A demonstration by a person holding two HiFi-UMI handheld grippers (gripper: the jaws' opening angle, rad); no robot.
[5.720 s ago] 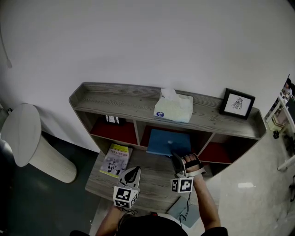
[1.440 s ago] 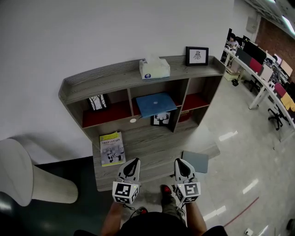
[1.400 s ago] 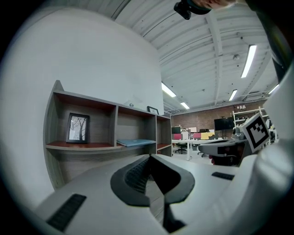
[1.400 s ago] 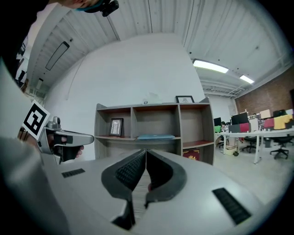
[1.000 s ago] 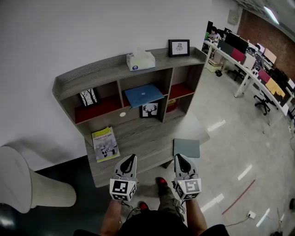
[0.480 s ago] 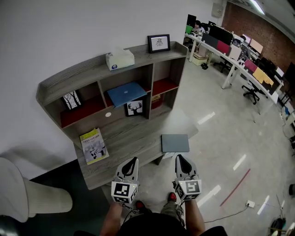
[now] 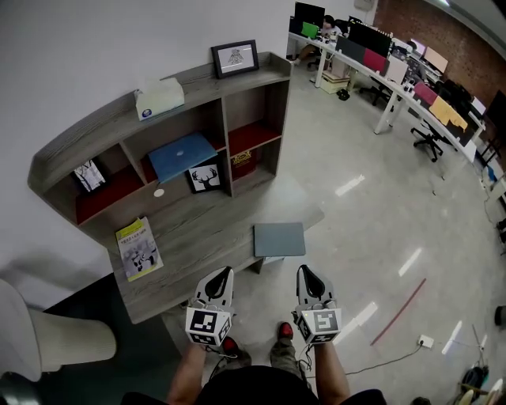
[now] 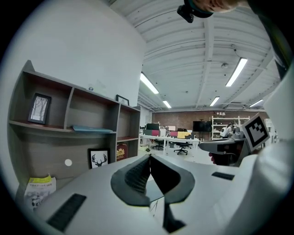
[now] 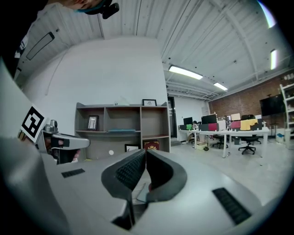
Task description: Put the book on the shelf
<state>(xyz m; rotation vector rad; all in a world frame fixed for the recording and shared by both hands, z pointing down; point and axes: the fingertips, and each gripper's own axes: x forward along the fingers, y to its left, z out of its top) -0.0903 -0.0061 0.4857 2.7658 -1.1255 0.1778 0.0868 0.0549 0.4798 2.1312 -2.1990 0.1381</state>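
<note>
A plain white wall (image 7: 71, 47) runs along my left. Against it stands the grey wood-grain shelf unit (image 7: 103, 126), its compartments lined in red. A low grey wooden worktop (image 7: 205, 237) sits in front of it. Beneath me the pale glossy floor (image 7: 356, 142) mirrors the lamps in bright patches, and a thin red line (image 7: 399, 311) crosses it to my right. Farther off, a row of white-legged desks (image 7: 391, 79) with black office chairs (image 7: 427, 142) runs towards a red brick wall (image 7: 411, 24). Overhead, long strip lights (image 8: 237, 72) hang from a white ribbed ceiling (image 8: 183, 55). A white rounded object (image 7: 47, 340) that I cannot identify stands by the foot of the wall.
</note>
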